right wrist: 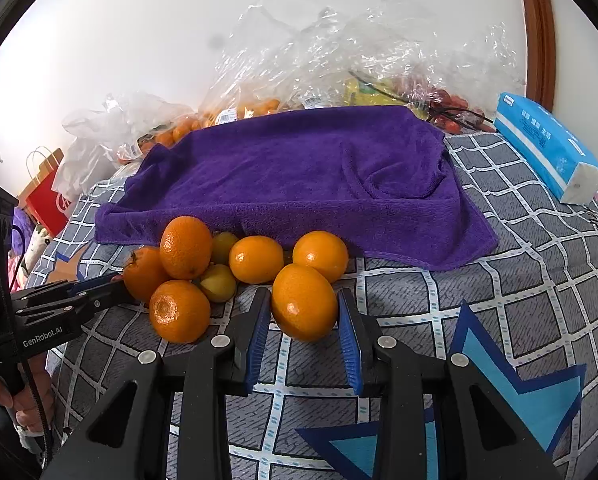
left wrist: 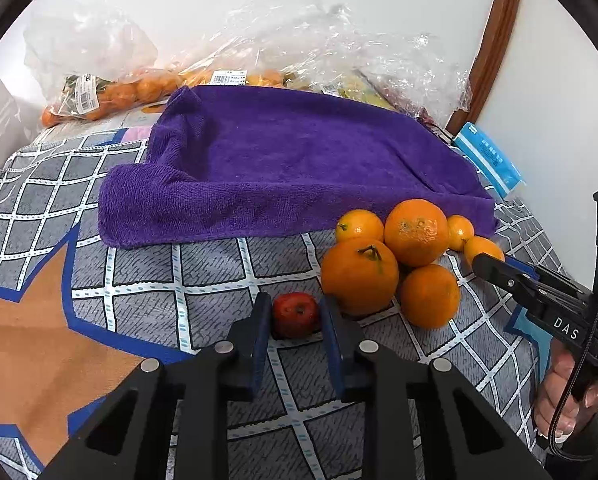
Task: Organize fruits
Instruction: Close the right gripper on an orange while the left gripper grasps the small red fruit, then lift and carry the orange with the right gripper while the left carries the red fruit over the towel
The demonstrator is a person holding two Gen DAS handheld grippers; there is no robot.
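Observation:
A small red fruit (left wrist: 296, 314) lies on the patterned cloth between the blue pads of my left gripper (left wrist: 295, 320); the jaws stand close on both sides of it. A pile of oranges (left wrist: 395, 256) sits just right of it, in front of a purple towel (left wrist: 283, 168). In the right wrist view my right gripper (right wrist: 305, 320) has its pads on both sides of an orange (right wrist: 303, 302) at the near edge of the same pile (right wrist: 203, 268). The right gripper also shows in the left wrist view (left wrist: 487, 264), and the left gripper in the right wrist view (right wrist: 115, 286).
Clear plastic bags of fruit (right wrist: 339, 68) lie behind the towel against the wall. A blue tissue pack (right wrist: 547, 148) lies at the right. A red paper bag (right wrist: 45, 196) stands at the far left. The grey patterned cloth (right wrist: 519, 264) covers the surface.

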